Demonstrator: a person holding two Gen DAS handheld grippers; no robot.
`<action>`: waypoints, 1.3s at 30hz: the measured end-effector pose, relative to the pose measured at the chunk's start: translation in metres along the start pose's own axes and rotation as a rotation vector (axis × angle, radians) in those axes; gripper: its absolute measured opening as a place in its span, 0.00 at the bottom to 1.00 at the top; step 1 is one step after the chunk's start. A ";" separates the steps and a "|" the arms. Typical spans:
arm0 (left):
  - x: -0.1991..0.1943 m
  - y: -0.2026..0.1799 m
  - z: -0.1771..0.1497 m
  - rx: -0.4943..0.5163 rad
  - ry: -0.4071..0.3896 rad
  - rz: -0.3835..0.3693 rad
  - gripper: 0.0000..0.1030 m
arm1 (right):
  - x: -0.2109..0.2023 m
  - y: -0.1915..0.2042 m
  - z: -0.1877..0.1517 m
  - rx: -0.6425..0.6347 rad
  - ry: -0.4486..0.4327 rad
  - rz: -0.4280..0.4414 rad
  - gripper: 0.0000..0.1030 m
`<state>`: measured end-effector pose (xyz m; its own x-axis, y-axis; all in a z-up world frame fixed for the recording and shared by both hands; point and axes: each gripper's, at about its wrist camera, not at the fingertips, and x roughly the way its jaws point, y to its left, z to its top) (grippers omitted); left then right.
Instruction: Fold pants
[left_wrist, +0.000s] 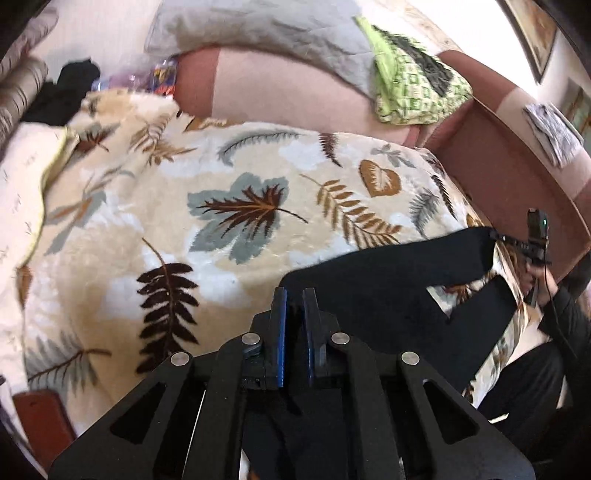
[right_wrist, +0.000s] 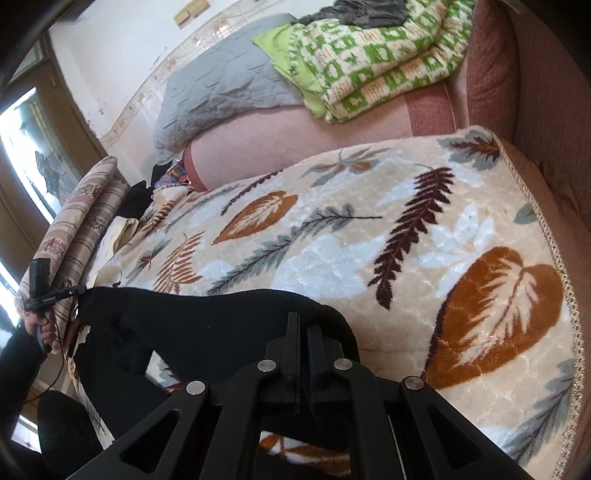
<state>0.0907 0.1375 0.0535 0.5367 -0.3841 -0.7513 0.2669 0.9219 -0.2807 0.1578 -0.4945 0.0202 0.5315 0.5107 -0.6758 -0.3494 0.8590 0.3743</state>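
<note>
Left wrist view: black pants pinched at both ends over leaf blanket

Left wrist view, lower centre: left gripper (left_wrist: 293, 295), blue-lined fingers (left_wrist: 279, 332) drawn nearly together, black cloth pinched between them. Black pants (left_wrist: 388, 291) spread from there toward the right of the frame, over a cream blanket (left_wrist: 147, 229) printed with brown, grey and ochre leaves. At right edge, right gripper (left_wrist: 495, 235) seen small, tips clamped on the far corner of the pants, a sleeved hand (left_wrist: 532, 280) on its handle. Legs of the garment forked in a V near lower right, blanket showing through the gap. Upper frame: grey quilt (left_wrist: 258, 33), green patterned comforter (left_wrist: 417, 88), pink sofa back (left_wrist: 280, 96) beneath them.

Right wrist view, lower centre: right gripper (right_wrist: 303, 325), fingers close to parallel and almost touching, dark fabric gripped in the narrow slot. Pants (right_wrist: 207, 321) stretched leftward across the bottom of the frame, lying on the blanket (right_wrist: 424, 229). At left edge, left gripper (right_wrist: 79, 290) holding the opposite end of the cloth. Striped rolled cushions (right_wrist: 85, 221) at mid-left, green comforter (right_wrist: 376, 62) at top.
</note>
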 end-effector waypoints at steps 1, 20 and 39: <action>-0.006 -0.005 -0.003 0.019 -0.014 0.016 0.07 | -0.004 0.003 -0.001 -0.015 -0.003 0.000 0.03; -0.038 -0.019 -0.140 0.091 0.042 -0.009 0.07 | -0.077 0.035 -0.118 -0.420 0.304 -0.150 0.02; -0.091 0.008 -0.149 -0.217 -0.161 -0.017 0.18 | -0.086 0.064 -0.100 -0.376 0.228 -0.135 0.01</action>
<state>-0.0753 0.1871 0.0301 0.6587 -0.3865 -0.6455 0.1084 0.8978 -0.4269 0.0124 -0.4872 0.0389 0.4233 0.3378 -0.8407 -0.5666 0.8228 0.0453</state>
